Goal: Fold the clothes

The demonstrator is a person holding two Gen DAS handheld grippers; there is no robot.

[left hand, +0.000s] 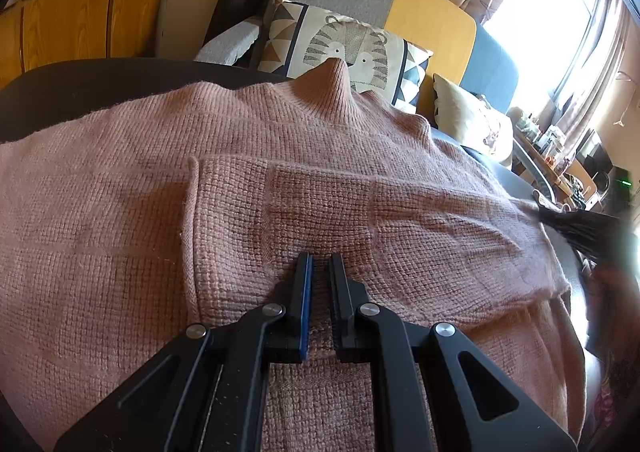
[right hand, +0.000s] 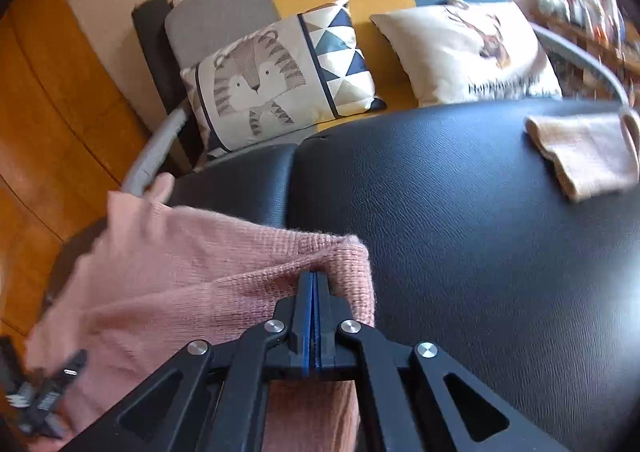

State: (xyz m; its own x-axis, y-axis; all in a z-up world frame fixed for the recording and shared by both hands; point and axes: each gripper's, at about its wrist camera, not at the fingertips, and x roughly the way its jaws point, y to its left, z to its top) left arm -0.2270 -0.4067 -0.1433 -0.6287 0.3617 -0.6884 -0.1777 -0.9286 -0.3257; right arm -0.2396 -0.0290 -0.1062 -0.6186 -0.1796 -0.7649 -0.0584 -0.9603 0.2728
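A pink knit sweater (left hand: 280,180) lies spread over a black leather surface (right hand: 480,232), with one layer folded back across its middle. In the left wrist view my left gripper (left hand: 320,258) rests on that folded layer, its fingers nearly together with thick knit pinched between them. In the right wrist view my right gripper (right hand: 314,276) is shut on a corner of the pink sweater (right hand: 180,276) and holds it above the leather. The rest of the sweater trails down to the left, blurred.
A small folded beige cloth (right hand: 584,152) lies on the leather at the far right. Behind stands a sofa with a tiger cushion (right hand: 272,80) and a white cushion (right hand: 472,52). A wooden floor (right hand: 48,112) is at left. A cluttered shelf (left hand: 560,160) sits under the window.
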